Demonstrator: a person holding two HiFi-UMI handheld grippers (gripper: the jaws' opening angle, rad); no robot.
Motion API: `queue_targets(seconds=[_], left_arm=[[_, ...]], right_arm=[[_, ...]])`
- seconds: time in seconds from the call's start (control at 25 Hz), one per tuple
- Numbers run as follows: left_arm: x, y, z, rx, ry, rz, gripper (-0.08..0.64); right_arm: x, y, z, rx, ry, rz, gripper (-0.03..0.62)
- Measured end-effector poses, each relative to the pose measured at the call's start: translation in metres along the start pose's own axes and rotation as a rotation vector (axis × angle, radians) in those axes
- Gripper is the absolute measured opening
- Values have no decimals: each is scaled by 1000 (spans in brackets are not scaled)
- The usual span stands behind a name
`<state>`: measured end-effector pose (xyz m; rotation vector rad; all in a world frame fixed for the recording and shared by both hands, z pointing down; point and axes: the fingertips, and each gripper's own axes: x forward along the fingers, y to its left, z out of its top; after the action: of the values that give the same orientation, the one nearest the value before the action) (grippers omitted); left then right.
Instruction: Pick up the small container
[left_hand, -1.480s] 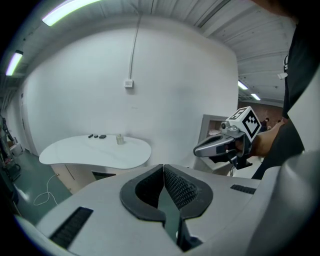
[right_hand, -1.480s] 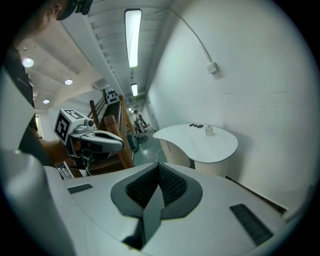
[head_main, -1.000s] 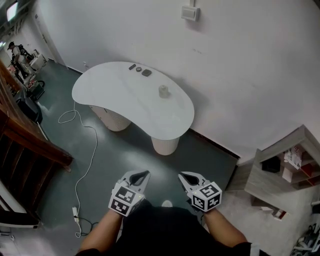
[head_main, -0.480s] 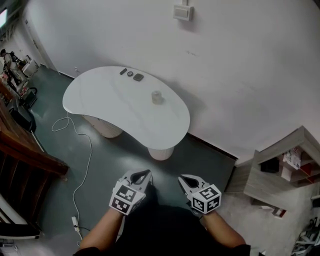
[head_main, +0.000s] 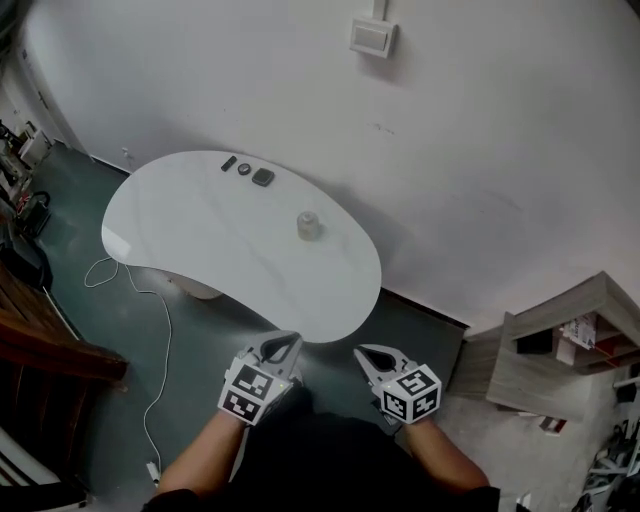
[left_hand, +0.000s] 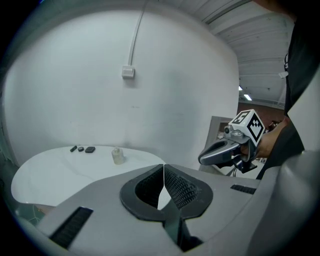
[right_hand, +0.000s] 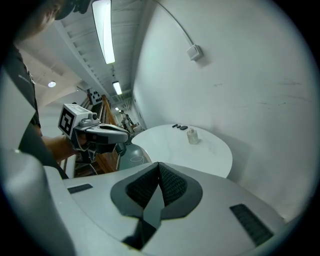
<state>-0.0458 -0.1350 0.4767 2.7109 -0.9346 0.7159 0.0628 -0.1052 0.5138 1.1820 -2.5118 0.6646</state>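
Head view: small container (head_main: 308, 226) is standing upright on the bench (head_main: 190, 235), long axis vertical, cap pointing up. It's lying at 12 o'clock from the left hand-held gripper (head_main: 284, 345) and 11 from the right hand-held gripper (head_main: 368, 354). Both are well apart from it; left looks slightly nearer.
Left gripper view: jaws are sitting closed, empty; container at 10.
Right gripper view: jaws closed, empty; container at 1.

No text, number or brand is legible anywhere. Left gripper (head_main: 283, 346) and right gripper (head_main: 369, 355): each marker cube (head_main: 248, 390) carries black-and-white square code patterns, no letters. Small container (head_main: 308, 226) on the table (head_main: 200, 235): no label legible. Wall box (head_main: 372, 37) above the table: blank. Boxes (head_main: 580, 328) on the shelf (head_main: 556, 308) right of the table: print too small to read.
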Motion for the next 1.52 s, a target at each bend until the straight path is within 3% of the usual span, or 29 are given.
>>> queue_targets(seconds=[0.28, 0.64, 1.04, 1.52], left_arm=[[28, 95, 20, 13, -11, -23, 17], [55, 164, 16, 39, 5, -72, 17], [75, 190, 16, -7, -7, -61, 17], [109, 198, 25, -72, -4, 54, 18]], right_arm=[[73, -24, 50, -12, 15, -41, -5], [133, -50, 80, -12, 21, -122, -5], [150, -67, 88, -23, 46, -112, -5], [164, -103, 98, -88, 105, 21, -5]])
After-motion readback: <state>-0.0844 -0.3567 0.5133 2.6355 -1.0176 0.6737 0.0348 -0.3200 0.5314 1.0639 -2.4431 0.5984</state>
